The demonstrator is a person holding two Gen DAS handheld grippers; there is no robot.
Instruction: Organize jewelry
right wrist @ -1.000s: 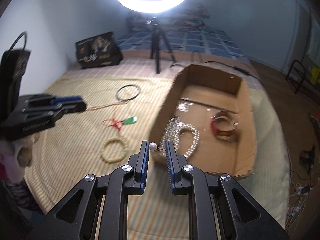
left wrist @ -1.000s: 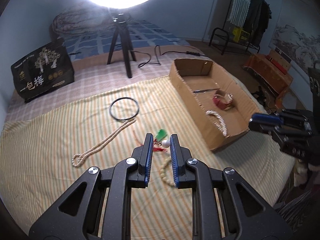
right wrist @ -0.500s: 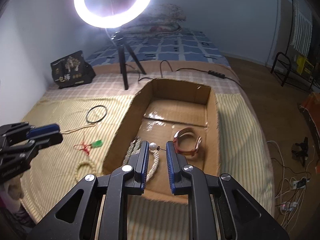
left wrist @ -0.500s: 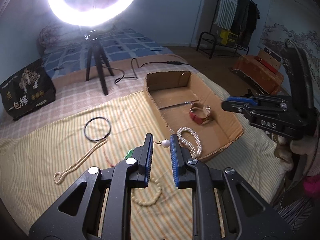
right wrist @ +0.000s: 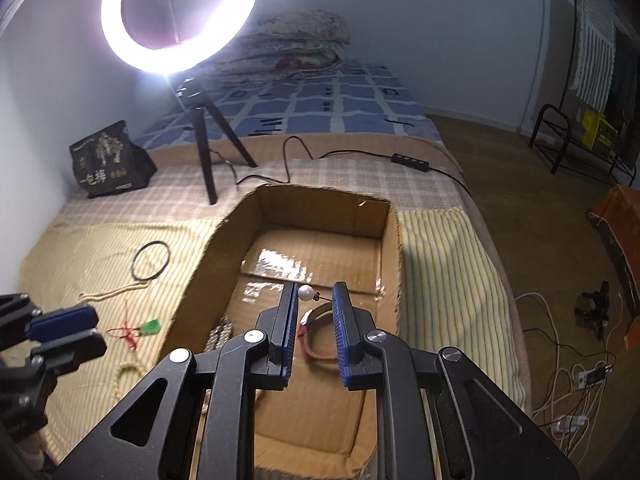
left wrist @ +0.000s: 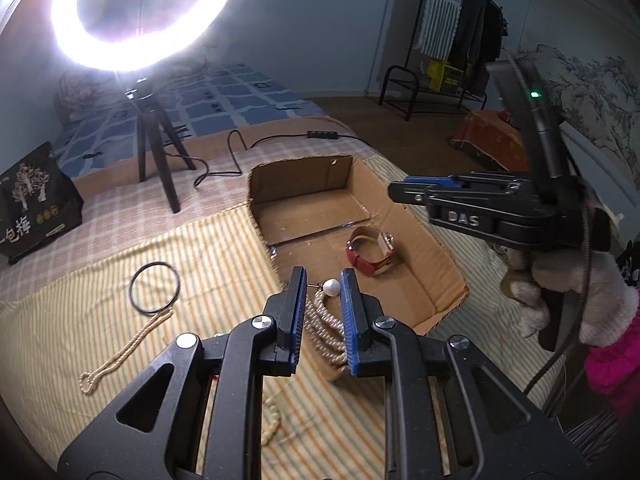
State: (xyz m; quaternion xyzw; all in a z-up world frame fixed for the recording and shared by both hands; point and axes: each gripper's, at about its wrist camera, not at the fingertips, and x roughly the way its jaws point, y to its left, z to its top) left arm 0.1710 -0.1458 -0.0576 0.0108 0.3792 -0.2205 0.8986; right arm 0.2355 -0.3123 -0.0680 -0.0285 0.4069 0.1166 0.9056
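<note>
Right at your left gripper (left wrist: 323, 280), the jaws stand narrowly parted and a pearl earring (left wrist: 331, 287) bridges the gap: the white ball sits against the right-side pad, its thin post reaching to the other. It hangs just over the near end of the cardboard box (left wrist: 440, 248). Your right gripper (right wrist: 316, 296) mirrors that, closed down on a second pearl earring (right wrist: 306, 292), ball against the left-side pad, post running to the right one, out over the box floor.

Just below your left fingers, a coiled pearl necklace (left wrist: 324, 328) lies in the box's near corner. A little further in rests a red strap watch (left wrist: 372, 254), curled on its side; your right camera catches it directly beneath the jaws.

Out on the striped blanket (left wrist: 200, 248), left of the box, you've got a cream bead bracelet (right wrist: 124, 372) closest, then a green pendant on red cord (right wrist: 150, 326), then a cream rope necklace (left wrist: 128, 348) whose far end touches a black ring (left wrist: 155, 287).

Beyond it all, a black printed bag (left wrist: 36, 204) and a glowing ring light (left wrist: 140, 12) on its tripod
</note>
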